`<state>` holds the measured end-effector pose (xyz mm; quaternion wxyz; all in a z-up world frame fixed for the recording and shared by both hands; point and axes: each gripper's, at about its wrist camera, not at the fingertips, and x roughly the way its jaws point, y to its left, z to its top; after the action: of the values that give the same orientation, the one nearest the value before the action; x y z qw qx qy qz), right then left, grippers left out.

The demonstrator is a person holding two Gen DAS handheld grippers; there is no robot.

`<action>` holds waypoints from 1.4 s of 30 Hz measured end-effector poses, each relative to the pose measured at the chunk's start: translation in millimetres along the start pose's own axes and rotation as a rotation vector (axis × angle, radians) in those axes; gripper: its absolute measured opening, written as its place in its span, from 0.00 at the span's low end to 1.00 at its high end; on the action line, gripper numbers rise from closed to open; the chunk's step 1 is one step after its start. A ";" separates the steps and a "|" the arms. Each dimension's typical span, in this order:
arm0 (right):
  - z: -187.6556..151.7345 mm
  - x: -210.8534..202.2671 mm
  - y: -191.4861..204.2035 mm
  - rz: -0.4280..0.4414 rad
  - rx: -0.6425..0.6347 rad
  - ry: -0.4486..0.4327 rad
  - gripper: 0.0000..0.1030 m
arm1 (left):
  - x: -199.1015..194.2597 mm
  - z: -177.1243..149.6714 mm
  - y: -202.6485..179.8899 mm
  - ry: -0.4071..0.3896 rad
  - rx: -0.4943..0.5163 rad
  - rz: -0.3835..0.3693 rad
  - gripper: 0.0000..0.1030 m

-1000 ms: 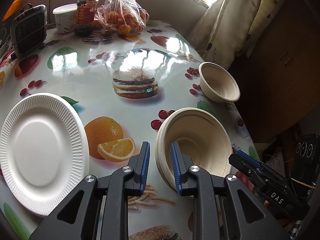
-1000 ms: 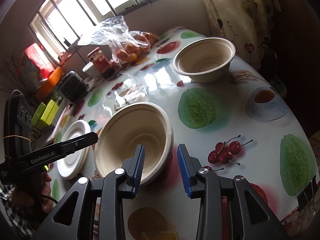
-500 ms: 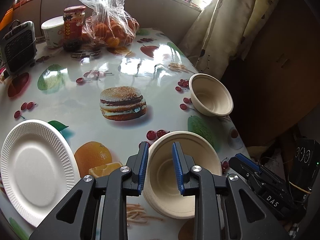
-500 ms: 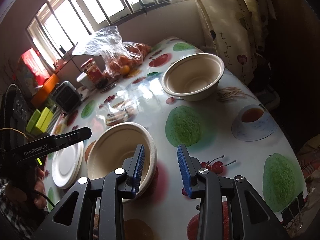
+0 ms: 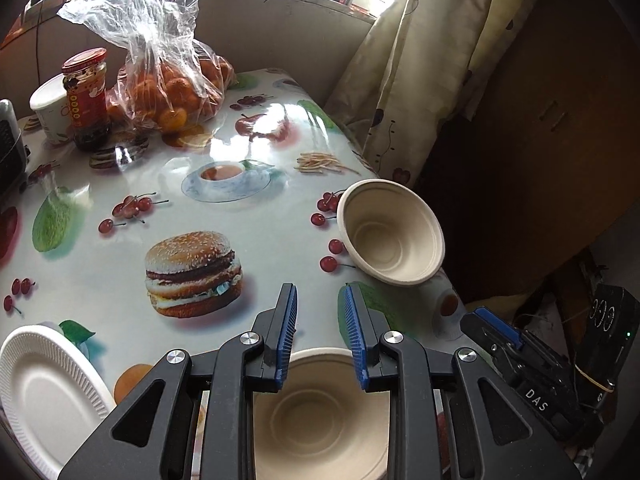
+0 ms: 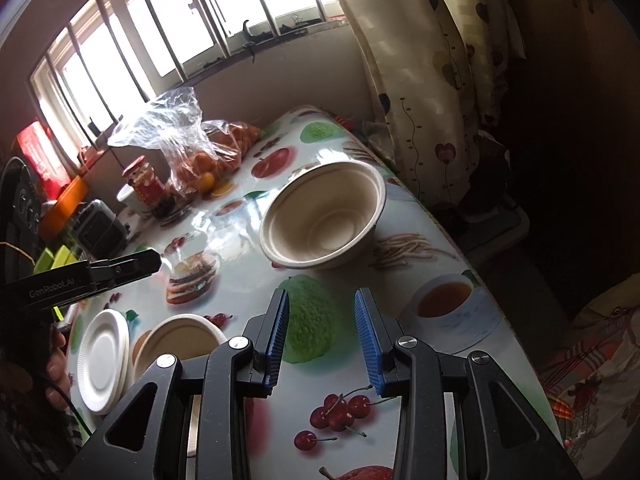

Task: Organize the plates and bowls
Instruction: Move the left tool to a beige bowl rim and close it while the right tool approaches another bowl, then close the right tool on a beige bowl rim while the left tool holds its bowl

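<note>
A beige paper bowl (image 5: 320,416) sits on the table under my left gripper (image 5: 320,332), which is open and empty above it. It also shows in the right wrist view (image 6: 184,340). A second beige bowl (image 5: 390,232) stands at the table's right edge, ahead of my right gripper (image 6: 322,336) in its own view (image 6: 324,216). My right gripper is open and empty above the tablecloth. A white paper plate (image 5: 44,396) lies at the near left, beside the near bowl (image 6: 102,364).
A bag of oranges (image 5: 172,80), a red-lidded jar (image 5: 86,96) and a white tub (image 5: 50,108) stand at the far end. A small dark heater (image 6: 100,228) is at the far left. A curtain (image 5: 404,72) hangs past the table's right edge.
Both grippers have pulled back and risen from the near bowl. The bowl now rests on the table under the left gripper. The right gripper now faces the far bowl.
</note>
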<state>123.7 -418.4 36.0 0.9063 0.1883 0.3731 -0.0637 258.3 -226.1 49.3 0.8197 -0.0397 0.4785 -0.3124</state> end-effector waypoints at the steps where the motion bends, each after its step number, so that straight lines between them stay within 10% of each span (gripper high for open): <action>1: 2.6 0.6 -2.6 -0.005 0.002 -0.003 0.32 | 3.2 3.8 -1.0 0.002 -0.001 0.003 0.25; 42: 52.3 73.1 -42.7 0.004 0.049 0.041 0.32 | 109.8 61.4 -5.8 0.166 -0.043 -0.025 0.25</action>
<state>199.1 -476.2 6.3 0.8937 0.2125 0.3893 -0.0673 343.3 -305.5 1.1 0.7722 -0.0373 0.5509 -0.3142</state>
